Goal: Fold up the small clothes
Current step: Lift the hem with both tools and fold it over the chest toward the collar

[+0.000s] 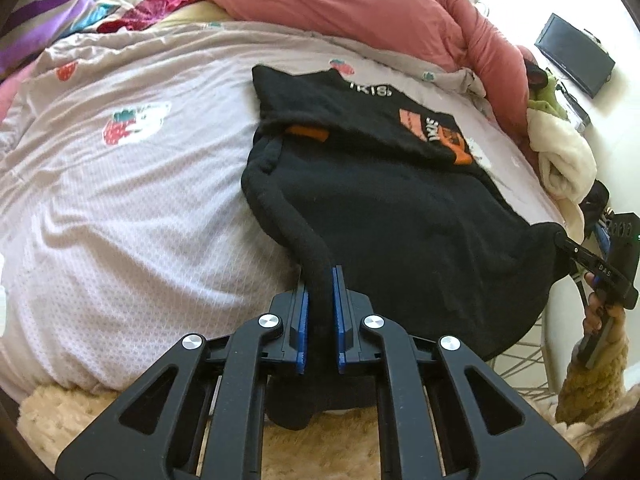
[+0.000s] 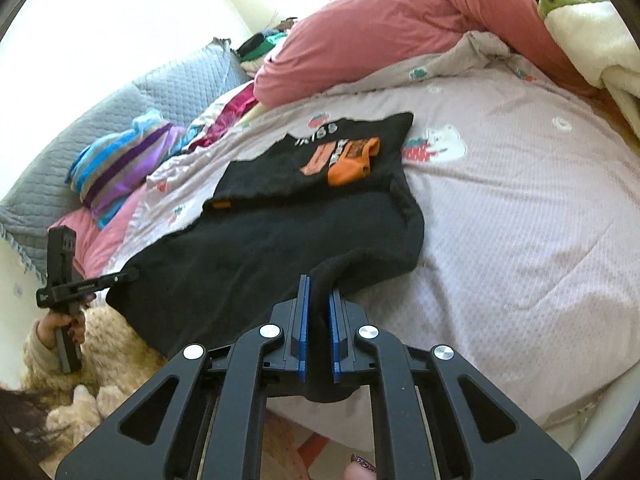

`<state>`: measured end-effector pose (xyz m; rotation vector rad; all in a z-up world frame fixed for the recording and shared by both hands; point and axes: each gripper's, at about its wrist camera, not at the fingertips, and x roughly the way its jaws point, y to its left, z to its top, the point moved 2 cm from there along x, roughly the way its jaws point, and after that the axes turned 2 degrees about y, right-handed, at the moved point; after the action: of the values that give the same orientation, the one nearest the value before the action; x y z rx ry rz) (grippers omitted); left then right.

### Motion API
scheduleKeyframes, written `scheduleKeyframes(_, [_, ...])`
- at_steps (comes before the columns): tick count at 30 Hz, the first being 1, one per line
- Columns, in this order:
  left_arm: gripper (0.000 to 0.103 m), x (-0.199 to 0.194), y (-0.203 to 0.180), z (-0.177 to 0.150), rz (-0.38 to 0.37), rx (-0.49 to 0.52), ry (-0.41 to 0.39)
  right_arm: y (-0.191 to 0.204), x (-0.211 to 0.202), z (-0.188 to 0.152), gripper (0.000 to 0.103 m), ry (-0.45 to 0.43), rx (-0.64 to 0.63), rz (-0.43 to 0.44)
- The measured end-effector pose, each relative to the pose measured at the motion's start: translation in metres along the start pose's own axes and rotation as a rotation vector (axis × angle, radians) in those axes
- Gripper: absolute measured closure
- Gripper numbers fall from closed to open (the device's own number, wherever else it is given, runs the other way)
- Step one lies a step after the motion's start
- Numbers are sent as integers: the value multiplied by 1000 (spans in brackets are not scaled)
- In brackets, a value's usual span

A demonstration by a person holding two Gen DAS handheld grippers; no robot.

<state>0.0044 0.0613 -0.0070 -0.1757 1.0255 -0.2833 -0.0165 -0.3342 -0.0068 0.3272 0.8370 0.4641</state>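
left gripper point(image 1: 320, 300): fingers clamped on the near hem corner of the black garment point(image 1: 400, 220), thick rolled edge pinched between the blue pads point(image 1: 303, 320); cloth bunches behind the pads. Also seen in right wrist view at 9 o'clock point(image 2: 134, 271), tip biting the garment's corner.
right gripper point(image 2: 319, 308): fingers clamped on the other near corner of the black garment point(image 2: 260, 256), fabric squeezed between blue pads point(image 2: 305, 320). In left wrist view it sits at 3 o'clock point(image 1: 560, 238), tip gripping the cloth corner.
black garment: small dark top w/ orange + white print, lying on the bed cover point(image 1: 120, 208); far half flat on bed, near edge lifted off by both grippers, stretched between them. Orange tag point(image 1: 307, 133) shows at the fold near centre. Print patch toward 1 o'clock in left wrist view, 12 o'clock in right wrist view.
bed cover: pale pink/lilac, strawberry pattern point(image 1: 120, 128), wrinkled, covers most of both views.
pink duvet point(image 1: 360, 4): bunched at 12–1 o'clock beyond the garment, not touching it.
striped pillow point(image 2: 120, 164): blue/purple stripes, 9–10 o'clock in right wrist view, well apart from garment.
grey quilted cushion point(image 2: 80, 132): behind striped pillow, 9–10 o'clock.
cream blanket point(image 1: 564, 160): rolled at bed edge, 3 o'clock in left wrist view, near garment's right side.
hands: person's right hand point(image 1: 600, 312) on handle, fluffy tan sleeve point(image 1: 592, 384); left hand point(image 2: 64, 326) on handle, same fluffy sleeve.
monitor point(image 1: 574, 54): dark screen, 2 o'clock, left wrist view, off the bed.
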Motion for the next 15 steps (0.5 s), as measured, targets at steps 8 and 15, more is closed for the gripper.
scheduleKeyframes(8, [99,0,-2,15,-13,-20,-45,-11,-10,15,96,-77,31,-17])
scheduleKeyframes(15, [99,-3,8,37,-47,-73,-91,-17,-13,32,96,-136,60,-17])
